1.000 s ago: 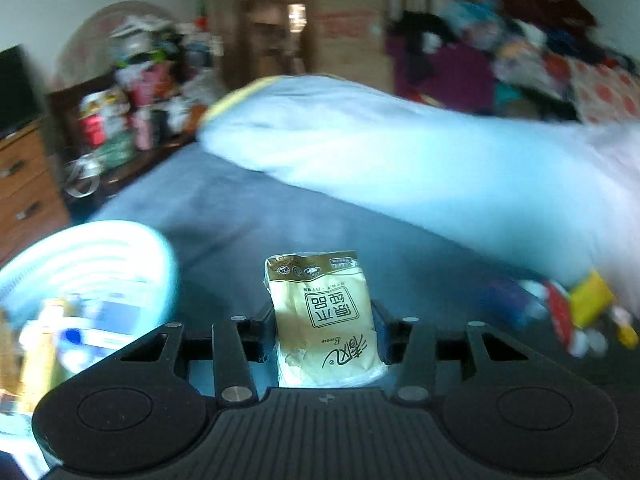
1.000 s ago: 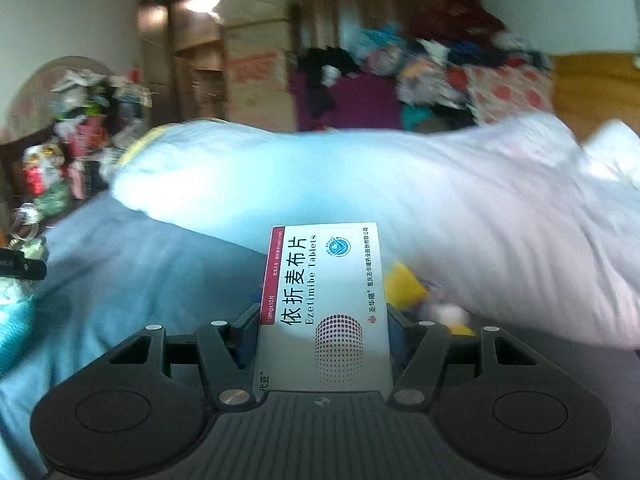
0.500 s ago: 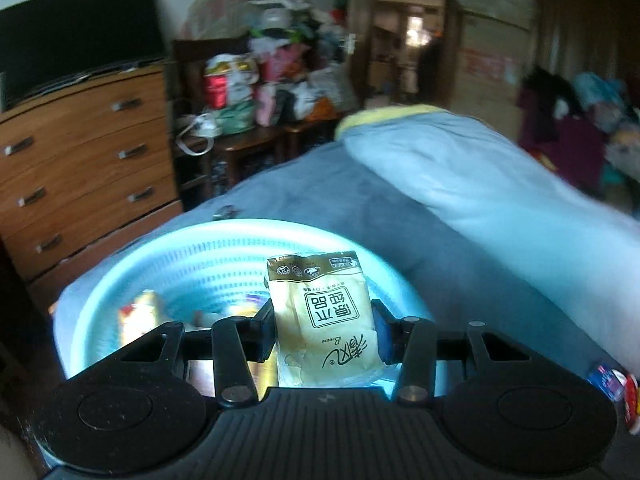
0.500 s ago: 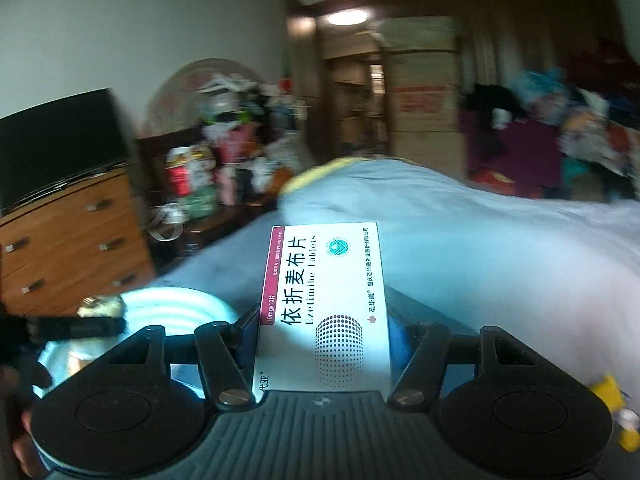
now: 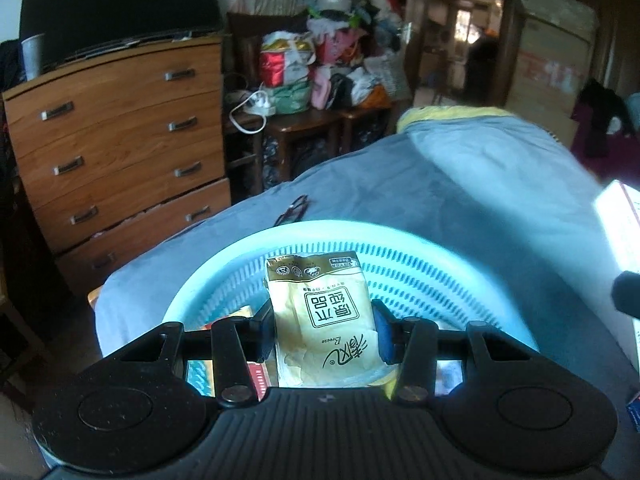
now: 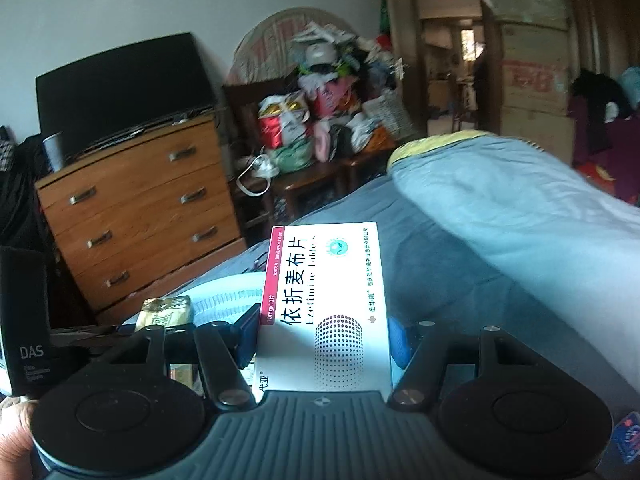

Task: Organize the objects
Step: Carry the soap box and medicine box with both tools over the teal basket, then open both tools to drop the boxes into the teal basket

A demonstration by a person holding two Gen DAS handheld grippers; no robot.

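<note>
1. The left gripper (image 5: 322, 330) hangs over the pale blue basket (image 5: 420, 240), pinching a yellow tissue packet (image 5: 320, 312) (print upside down).
2. The right gripper (image 6: 324, 336), just beside the basket's right, clamps a white tablet box (image 6: 324, 304) upright above the blue bedspread (image 6: 460, 280).

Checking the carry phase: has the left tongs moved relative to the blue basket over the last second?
Yes. The left tongs, shut on the tissue pack, swung leftward to the blue basket: a second ago it lay off left; now it sits directly ahead below.

basket (image 5: 420, 264): slotted plastic | pouch (image 5: 324, 312): glossy film | dresser (image 5: 120, 152): wood
</note>
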